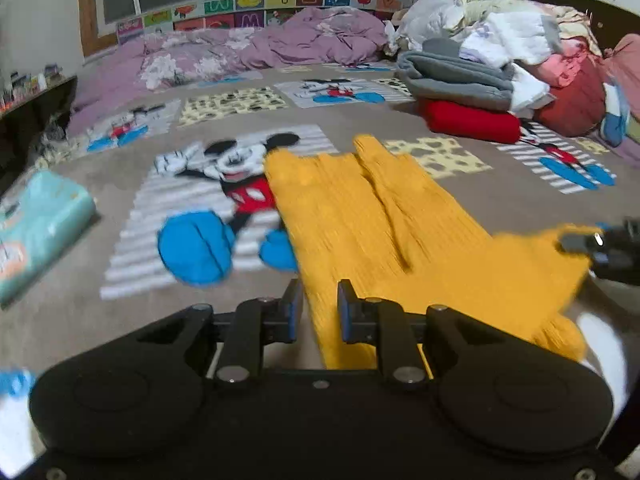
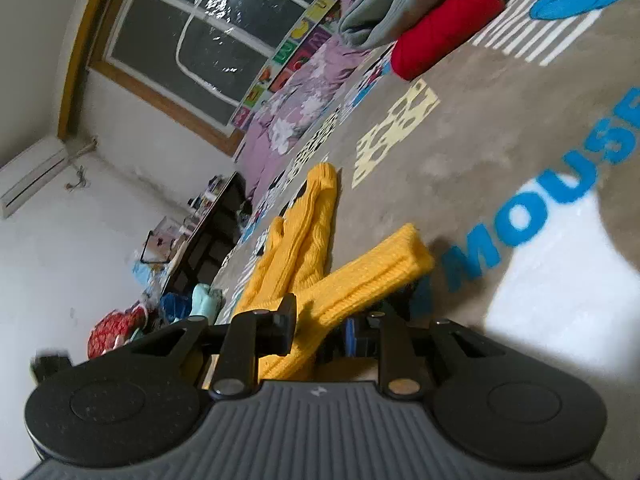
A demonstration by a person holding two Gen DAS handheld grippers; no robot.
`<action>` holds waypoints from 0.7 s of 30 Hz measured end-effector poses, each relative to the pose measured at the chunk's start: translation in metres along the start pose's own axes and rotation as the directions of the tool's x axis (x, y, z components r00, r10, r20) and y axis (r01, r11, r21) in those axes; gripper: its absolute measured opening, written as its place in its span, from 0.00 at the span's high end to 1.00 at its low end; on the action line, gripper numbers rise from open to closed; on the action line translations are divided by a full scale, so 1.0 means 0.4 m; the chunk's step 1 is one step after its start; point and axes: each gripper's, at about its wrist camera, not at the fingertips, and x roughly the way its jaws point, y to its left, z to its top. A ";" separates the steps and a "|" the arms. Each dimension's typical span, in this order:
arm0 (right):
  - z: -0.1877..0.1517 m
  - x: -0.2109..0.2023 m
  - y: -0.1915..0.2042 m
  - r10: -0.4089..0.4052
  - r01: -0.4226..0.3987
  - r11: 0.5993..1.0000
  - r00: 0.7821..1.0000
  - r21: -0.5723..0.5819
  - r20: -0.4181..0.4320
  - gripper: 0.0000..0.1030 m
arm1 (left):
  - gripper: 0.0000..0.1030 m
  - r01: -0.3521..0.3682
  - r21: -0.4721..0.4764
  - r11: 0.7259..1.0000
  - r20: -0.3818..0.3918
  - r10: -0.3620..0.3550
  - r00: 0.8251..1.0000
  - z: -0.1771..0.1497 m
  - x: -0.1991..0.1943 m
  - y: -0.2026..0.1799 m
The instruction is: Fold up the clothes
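Note:
A yellow knit sweater (image 1: 360,216) lies stretched across the Mickey Mouse bedspread (image 1: 120,320), its far sleeves flat. My left gripper (image 1: 318,312) has its jaws closed on the sweater's near edge. My right gripper (image 1: 580,242) shows at the right edge of the left wrist view, holding the sweater's right corner. In the right wrist view the right gripper (image 2: 320,324) is shut on a yellow ribbed part of the sweater (image 2: 360,280), which is lifted and tilted above the bedspread (image 2: 500,120).
A pile of clothes (image 1: 500,52) with a grey blanket and a red roll (image 1: 472,120) sits at the back right. A purple quilt (image 1: 240,52) lies along the window. A teal packet (image 1: 36,220) lies at the left. A dark shelf (image 2: 208,240) stands beside the bed.

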 end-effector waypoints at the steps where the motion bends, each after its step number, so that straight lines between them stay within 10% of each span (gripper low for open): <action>1: 0.004 -0.001 0.007 -0.004 0.004 1.000 1.000 0.006 0.006 0.75 | 0.85 0.042 0.019 0.999 -0.050 -0.041 0.998 -0.022 0.024 -0.014; 4: 0.022 -0.003 0.042 -0.028 0.027 1.000 0.999 0.006 0.027 0.75 | 0.83 0.066 0.123 0.990 -0.068 -0.058 0.996 -0.067 0.054 -0.050; 10: 0.072 -0.004 0.147 -0.064 0.066 0.997 0.996 -0.038 0.055 0.75 | 0.82 0.236 -0.109 0.966 0.106 -0.225 0.969 -0.040 -0.023 0.054; 12: 0.090 0.014 0.189 -0.083 0.086 0.994 0.995 -0.062 0.047 0.75 | 0.72 0.282 -0.060 0.957 0.129 -0.273 0.953 -0.042 -0.043 0.034; 14: 0.108 0.036 0.227 -0.106 0.109 0.991 0.994 -0.081 0.038 0.75 | 0.42 0.326 -0.009 0.945 0.150 -0.321 0.935 -0.043 -0.063 0.013; 17: 0.129 0.080 0.276 -0.141 0.144 0.985 0.989 -0.100 0.037 0.75 | 0.39 0.374 0.081 0.924 0.166 -0.383 0.909 -0.048 -0.090 -0.024; 21: 0.151 0.142 0.333 -0.161 0.165 0.979 0.986 -0.119 0.041 0.75 | 0.39 0.336 0.177 0.925 0.121 -0.359 0.925 -0.071 -0.082 -0.059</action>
